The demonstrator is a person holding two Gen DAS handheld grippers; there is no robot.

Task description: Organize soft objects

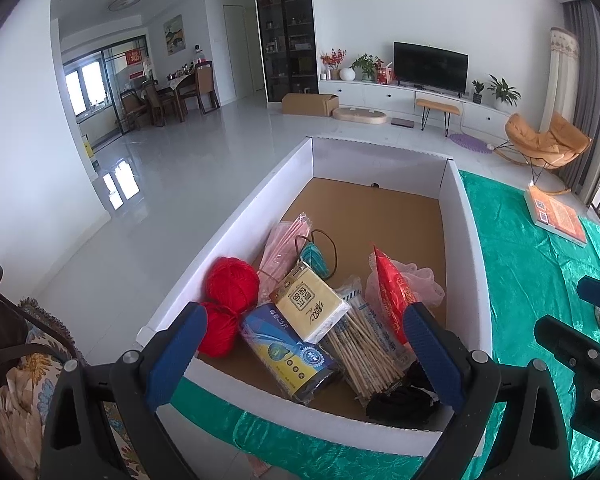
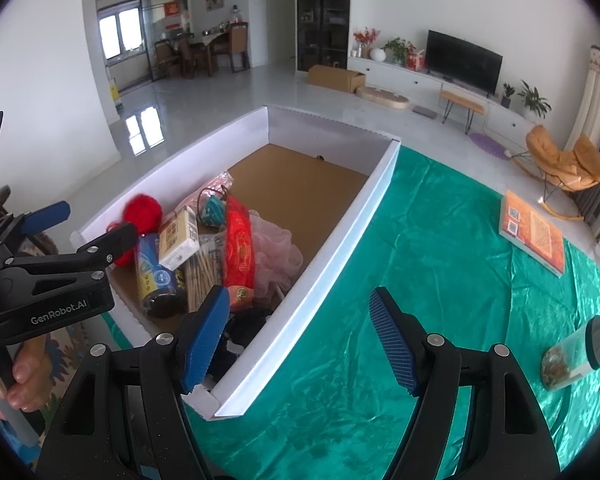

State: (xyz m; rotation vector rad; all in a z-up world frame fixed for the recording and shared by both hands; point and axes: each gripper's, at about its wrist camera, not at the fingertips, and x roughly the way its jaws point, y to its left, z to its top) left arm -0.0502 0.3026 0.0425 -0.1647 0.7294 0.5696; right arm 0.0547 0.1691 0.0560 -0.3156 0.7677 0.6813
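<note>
While both tongs hang idle over the near end of the table, I read the sorting as nearly done. My left gripper (image 1: 306,344) has its blue pads spread wide with nothing between them, poised above the near end of the shallow white cardboard box with a brown floor (image 1: 466,216). My right gripper (image 2: 300,340) is likewise spread and empty, straddling the box's near corner and the shiny green cloth (image 2: 440,240).

Inside the box, bunched at the near end, I can see two red yarn balls (image 1: 232,284), a yellow tissue pack (image 1: 308,304), a blue and yellow roll (image 1: 288,360), a packet of thin wooden sticks (image 1: 364,348), a red foil pouch (image 1: 392,296), a pink mesh puff (image 1: 424,280), a teal face mask (image 1: 314,258) and something black (image 1: 404,400).

Left outside on the cloth are an orange book (image 2: 534,234) and a clear jar with a dark lid (image 2: 576,354) lying on its side; neither looks soft, so I judge little or nothing remains.
</note>
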